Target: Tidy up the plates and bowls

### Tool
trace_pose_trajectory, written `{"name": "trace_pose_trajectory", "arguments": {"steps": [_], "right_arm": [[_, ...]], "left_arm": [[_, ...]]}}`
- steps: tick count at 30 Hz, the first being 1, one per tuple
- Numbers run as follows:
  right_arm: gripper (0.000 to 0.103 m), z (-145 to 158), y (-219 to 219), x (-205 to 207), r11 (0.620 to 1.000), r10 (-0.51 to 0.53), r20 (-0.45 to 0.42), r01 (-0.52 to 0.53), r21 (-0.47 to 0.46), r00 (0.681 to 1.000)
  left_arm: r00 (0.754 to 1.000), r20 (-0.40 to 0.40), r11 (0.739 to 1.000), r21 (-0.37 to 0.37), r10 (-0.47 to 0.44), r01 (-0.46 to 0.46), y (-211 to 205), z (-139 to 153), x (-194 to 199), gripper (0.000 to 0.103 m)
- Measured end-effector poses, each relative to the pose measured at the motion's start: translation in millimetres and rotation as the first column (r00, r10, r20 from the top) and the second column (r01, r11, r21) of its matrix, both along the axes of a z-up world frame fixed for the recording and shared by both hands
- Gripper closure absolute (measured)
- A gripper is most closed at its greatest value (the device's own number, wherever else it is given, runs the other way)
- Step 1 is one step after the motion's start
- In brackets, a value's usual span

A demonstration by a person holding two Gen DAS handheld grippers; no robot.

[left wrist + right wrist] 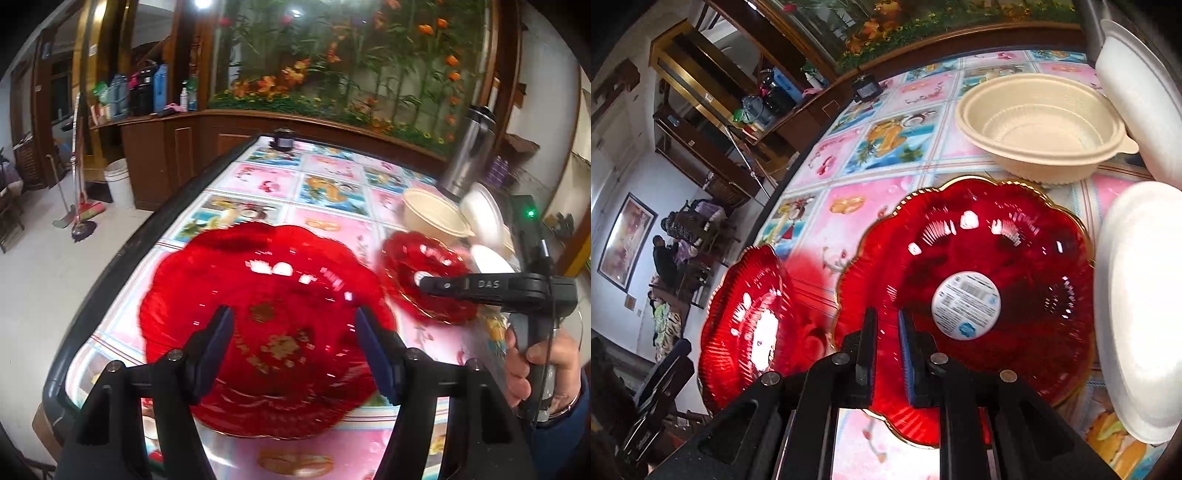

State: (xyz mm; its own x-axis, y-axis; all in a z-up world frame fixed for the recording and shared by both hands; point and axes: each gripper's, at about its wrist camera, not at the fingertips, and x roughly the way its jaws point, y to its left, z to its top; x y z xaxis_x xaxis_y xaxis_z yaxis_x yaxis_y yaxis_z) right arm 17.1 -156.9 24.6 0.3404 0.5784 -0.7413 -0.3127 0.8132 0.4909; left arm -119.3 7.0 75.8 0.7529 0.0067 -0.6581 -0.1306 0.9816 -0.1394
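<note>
1. The task looks to be at an early or middle stage: nothing is stacked yet, as far as the two views show, and the dishes lie spread over the patterned tabletop [332,170].
2. The left gripper [295,350] has its jaws apart above the first red plate [258,295], with nothing between the pads. That plate lies flat near the tabletop's front edge, so it reads as set down or about to be picked up.
3. The right gripper [886,343] has its jaws nearly together on the near rim of the second red plate [979,295], which carries a round white label. It appears to be gripping that rim, though the contact itself is hard to see. In the left wrist view this plate [428,273] looks tilted rather than flat.
4. A hand [535,365] holds the right gripper's handle at the right side of the left wrist view.
5. Count of plates: two red scalloped plates with gold edges, lying near each other but apart.
6. Count of bowls: one beige bowl [1038,125] stands upright behind the labelled plate. Two white bowls [1137,302] sit at the right edge, one nearer and one farther; they are cut off by the frame, so their exact form is uncertain.
7. Still to do, by this judgement: bring the two red plates together and gather the bowls.
</note>
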Motion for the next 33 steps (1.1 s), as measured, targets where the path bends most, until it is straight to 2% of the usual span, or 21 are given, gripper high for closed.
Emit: {"name": "trace_pose_trajectory", "arguments": {"steps": [8, 15, 18, 19, 21, 23, 24, 25, 27, 32, 33], "right_arm": [[0.088, -7.8, -11.4, -33.9, 0.997, 0.058, 0.018, -0.057, -0.051, 0.998], [0.087, -6.6, -31.6, -94.9, 0.985, 0.147, 0.023, -0.144, -0.095, 0.989], [0.087, -1.3, -56.9, -119.5, 0.988, 0.156, 0.041, -0.155, -0.022, 0.987], [0.087, 3.3, -69.5, -127.2, 0.989, 0.144, 0.060, -0.145, 0.011, 0.988], [0.087, 14.1, -93.1, -138.3, 0.996, 0.089, 0.111, -0.092, 0.021, 0.990], [0.082, 23.7, -110.7, -145.5, 1.000, 0.015, 0.171, -0.011, -0.025, 0.985], [0.069, 28.7, -122.2, -148.8, 0.997, -0.039, 0.207, 0.052, -0.056, 0.977], [0.048, 30.6, -129.2, -149.7, 0.994, -0.072, 0.223, 0.088, -0.066, 0.972], [0.026, 31.1, -144.2, -147.0, 0.985, -0.146, 0.236, 0.164, -0.058, 0.961], [0.026, 19.8, -156.6, -137.1, 0.978, -0.207, 0.164, 0.210, -0.002, 0.964], [0.029, 15.6, -158.0, -135.6, 0.977, -0.213, 0.150, 0.216, 0.000, 0.965]], "left_arm": [[0.998, -0.004, 0.998, 0.003, -0.070, 0.070, -24.2, -0.6, 2.3, 0.036], [0.991, -0.017, 0.991, -0.016, -0.134, 0.134, -44.3, -4.1, 5.3, 0.036], [0.984, -0.023, 0.984, -0.027, -0.174, 0.173, -58.3, -6.1, 6.9, 0.036], [0.983, -0.024, 0.983, -0.029, -0.184, 0.184, -61.4, -6.2, 6.5, 0.036], [0.976, -0.023, 0.976, -0.031, -0.215, 0.214, -72.3, -6.5, 6.9, 0.036], [0.971, -0.029, 0.971, -0.030, -0.238, 0.237, -81.7, -8.8, 6.8, 0.036], [0.968, -0.034, 0.968, -0.032, -0.250, 0.249, -86.6, -10.5, 7.8, 0.036], [0.964, -0.042, 0.965, -0.036, -0.262, 0.261, -91.1, -12.6, 9.0, 0.036], [0.957, -0.059, 0.958, -0.051, -0.284, 0.281, -98.8, -17.4, 10.7, 0.036], [0.937, -0.100, 0.942, -0.061, -0.335, 0.330, -118.1, -29.0, 15.8, 0.036], [0.932, -0.105, 0.938, -0.059, -0.346, 0.342, -122.2, -31.7, 16.6, 0.036]]}}
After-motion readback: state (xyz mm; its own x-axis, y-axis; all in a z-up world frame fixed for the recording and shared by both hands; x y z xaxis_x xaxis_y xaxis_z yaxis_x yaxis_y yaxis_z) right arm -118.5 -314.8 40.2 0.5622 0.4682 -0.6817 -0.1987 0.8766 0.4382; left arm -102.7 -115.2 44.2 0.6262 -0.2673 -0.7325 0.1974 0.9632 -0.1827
